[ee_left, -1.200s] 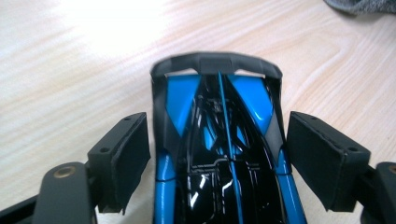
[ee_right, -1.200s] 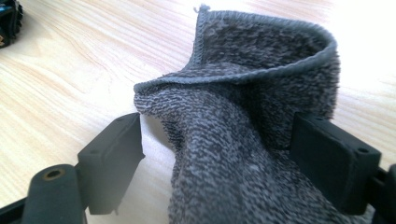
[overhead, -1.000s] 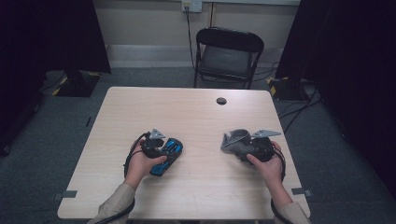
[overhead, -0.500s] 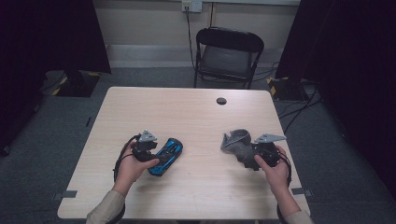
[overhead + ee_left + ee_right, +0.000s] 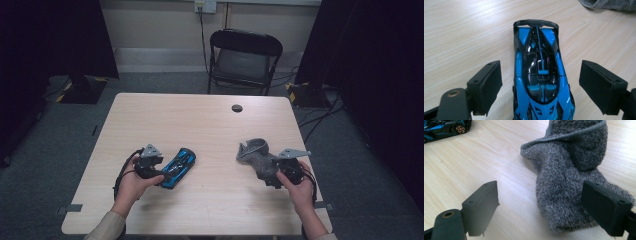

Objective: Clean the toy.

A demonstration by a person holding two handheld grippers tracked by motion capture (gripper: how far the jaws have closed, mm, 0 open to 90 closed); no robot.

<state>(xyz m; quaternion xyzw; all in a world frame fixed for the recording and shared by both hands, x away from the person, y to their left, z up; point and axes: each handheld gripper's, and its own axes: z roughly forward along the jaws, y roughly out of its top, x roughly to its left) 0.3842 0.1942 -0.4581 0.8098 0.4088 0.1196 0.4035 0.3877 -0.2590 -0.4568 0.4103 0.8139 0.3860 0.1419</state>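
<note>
Two things are laid well apart on the pale wooden surface [image 5: 200, 125]: a blue and black toy car [image 5: 178, 167] at the left and a crumpled grey sock [image 5: 257, 156] at the right, so that each can be worked by its own hand without the other being disturbed. The left tongs [image 5: 540, 85] are held spread wide, with the car lying lengthwise between the jaws and daylight on both sides of it; nothing is pressed, so the car rests on its own wheels. The right tongs [image 5: 546, 207] are likewise held wide apart, with the near end of the sock lying between them and partly hidden behind one jaw; no squeeze on the fabric is seen. Both hands are kept low at the near edge, probably so that each thing stays squarely lined up for a grasp.
</note>
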